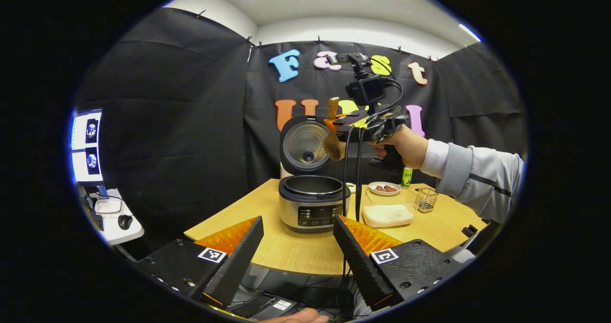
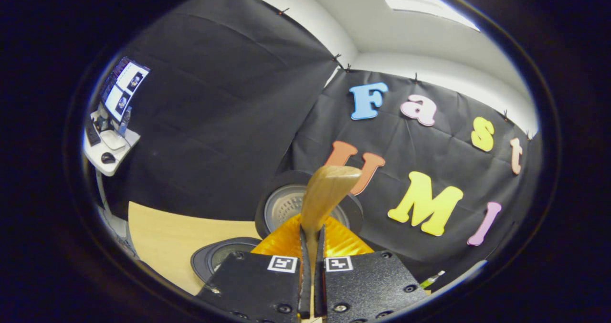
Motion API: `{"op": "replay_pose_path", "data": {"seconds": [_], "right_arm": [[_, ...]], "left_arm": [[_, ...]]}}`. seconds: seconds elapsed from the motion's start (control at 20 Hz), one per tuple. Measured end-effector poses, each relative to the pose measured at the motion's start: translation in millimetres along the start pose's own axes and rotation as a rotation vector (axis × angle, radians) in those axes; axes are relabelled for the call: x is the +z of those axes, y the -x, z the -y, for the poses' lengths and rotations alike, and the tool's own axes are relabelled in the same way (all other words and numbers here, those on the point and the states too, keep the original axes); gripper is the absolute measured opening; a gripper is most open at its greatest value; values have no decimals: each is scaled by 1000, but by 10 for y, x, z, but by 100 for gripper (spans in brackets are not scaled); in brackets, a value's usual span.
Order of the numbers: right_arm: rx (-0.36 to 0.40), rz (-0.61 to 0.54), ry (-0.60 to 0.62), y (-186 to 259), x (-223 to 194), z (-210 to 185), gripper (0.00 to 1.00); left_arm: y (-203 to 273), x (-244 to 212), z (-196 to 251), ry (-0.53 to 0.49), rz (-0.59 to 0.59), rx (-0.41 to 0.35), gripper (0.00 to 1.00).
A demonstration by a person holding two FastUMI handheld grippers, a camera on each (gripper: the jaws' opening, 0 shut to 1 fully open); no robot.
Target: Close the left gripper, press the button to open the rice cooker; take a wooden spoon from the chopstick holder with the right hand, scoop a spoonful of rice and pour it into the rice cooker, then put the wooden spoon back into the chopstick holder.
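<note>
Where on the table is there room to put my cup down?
Bare wood lies in front of the rice cooker and left of it on the table. The right side is crowded: rice box, chopstick holder, small plate.

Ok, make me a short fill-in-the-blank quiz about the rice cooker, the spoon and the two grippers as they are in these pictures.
1. The rice cooker on the wooden table has its lid ____.
2. The right gripper has its jaws shut on the handle of the ____.
3. The left gripper has its jaws ____, with nothing between them.
4. The mesh chopstick holder stands on the table to the ____ of the rice cooker in the left gripper view.

Missing words: open; wooden spoon; open; right
</note>
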State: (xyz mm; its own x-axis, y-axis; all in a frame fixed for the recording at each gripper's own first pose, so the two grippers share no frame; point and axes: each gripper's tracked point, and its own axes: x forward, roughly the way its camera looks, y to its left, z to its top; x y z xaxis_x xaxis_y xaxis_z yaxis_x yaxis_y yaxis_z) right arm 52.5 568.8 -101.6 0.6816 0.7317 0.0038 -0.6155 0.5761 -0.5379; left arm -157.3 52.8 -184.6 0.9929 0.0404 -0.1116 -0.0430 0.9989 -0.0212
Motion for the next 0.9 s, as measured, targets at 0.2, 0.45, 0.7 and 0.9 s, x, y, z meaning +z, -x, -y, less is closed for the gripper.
{"op": "replay_pose_path", "data": {"seconds": [0.2,0.45,0.7,0.9], "right_arm": [[-42,-7,-71,103,20,73,8],[-145,-53,-175,277,-132,710,8],[-252,-124,-372,523,-435,1651,8],[-375,-165,-455,835,-787,2434,8]], "left_arm": [[-12,38,30,-11,4,6,95],[-107,75,161,-18,5,-7,95],[-182,27,242,-25,-12,-5,95],[-182,66,277,-27,-6,4,95]]}}
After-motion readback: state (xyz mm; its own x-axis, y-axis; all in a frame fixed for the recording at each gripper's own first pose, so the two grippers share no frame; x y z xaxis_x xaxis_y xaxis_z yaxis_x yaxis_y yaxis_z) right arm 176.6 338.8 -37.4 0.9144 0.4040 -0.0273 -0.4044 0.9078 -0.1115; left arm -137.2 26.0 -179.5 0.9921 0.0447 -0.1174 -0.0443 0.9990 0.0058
